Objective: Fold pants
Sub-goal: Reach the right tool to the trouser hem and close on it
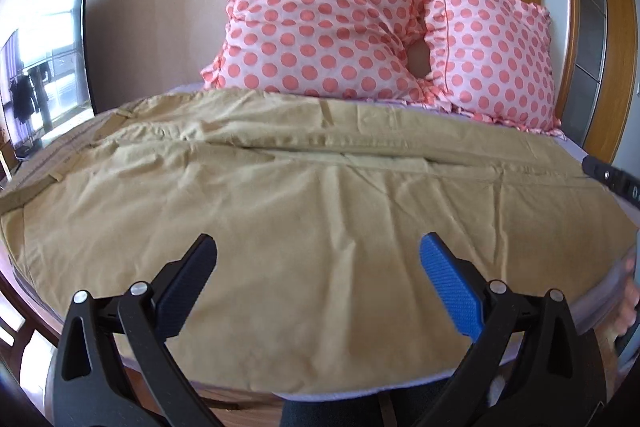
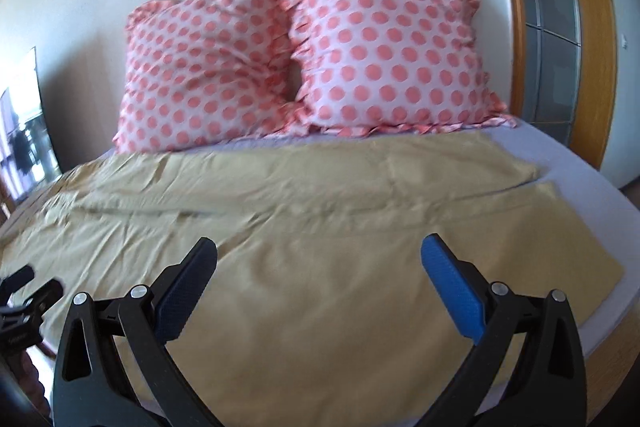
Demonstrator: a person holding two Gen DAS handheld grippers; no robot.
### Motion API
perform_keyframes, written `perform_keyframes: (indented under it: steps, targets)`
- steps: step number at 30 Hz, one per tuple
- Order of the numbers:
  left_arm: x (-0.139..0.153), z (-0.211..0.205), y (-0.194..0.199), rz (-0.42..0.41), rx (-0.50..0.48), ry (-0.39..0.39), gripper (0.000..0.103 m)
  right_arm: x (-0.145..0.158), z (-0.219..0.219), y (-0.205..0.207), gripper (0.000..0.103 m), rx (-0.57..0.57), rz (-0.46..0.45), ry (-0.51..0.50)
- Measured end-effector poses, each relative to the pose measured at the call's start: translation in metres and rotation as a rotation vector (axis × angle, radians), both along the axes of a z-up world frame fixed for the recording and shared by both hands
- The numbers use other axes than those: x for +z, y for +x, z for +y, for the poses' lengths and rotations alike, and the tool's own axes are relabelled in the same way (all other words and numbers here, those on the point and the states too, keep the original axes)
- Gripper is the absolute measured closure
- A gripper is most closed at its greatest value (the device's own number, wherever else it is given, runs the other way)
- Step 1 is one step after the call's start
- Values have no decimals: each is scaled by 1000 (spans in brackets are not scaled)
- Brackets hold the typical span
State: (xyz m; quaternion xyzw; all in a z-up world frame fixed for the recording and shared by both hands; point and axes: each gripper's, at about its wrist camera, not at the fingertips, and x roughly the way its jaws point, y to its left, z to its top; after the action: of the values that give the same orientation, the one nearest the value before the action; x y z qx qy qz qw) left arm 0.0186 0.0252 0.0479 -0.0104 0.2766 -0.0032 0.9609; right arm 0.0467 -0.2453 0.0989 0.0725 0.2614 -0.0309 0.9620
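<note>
Tan pants (image 1: 320, 195) lie flat on bed (image 2: 568, 163); both grippers (image 1: 318, 247) (image 2: 319, 247) gape wide.

One pair of tan pants (image 1: 304, 195), two polka-dot pillows (image 1: 320, 27) (image 1: 496, 59), two grippers (image 1: 318, 263) (image 2: 320, 263), one bed (image 2: 568, 163)

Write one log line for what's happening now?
step: before fold | pants: flat on bed | left gripper: open | right gripper: open

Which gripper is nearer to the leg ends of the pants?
Right. The right gripper hovers open over the pants near the leg ends; the left gripper hovers open toward the waistband.
</note>
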Motion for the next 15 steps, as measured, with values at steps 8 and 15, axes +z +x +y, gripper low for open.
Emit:
perform_keyframes:
  steps: [8,15]
  targets:
    - [31,16,36,-75,2,-30,2,2,-115,183,9,-371,264,18]
    - [27,32,43,-112,-4,-44,2,-39,-179,298,20,-601,458,91]
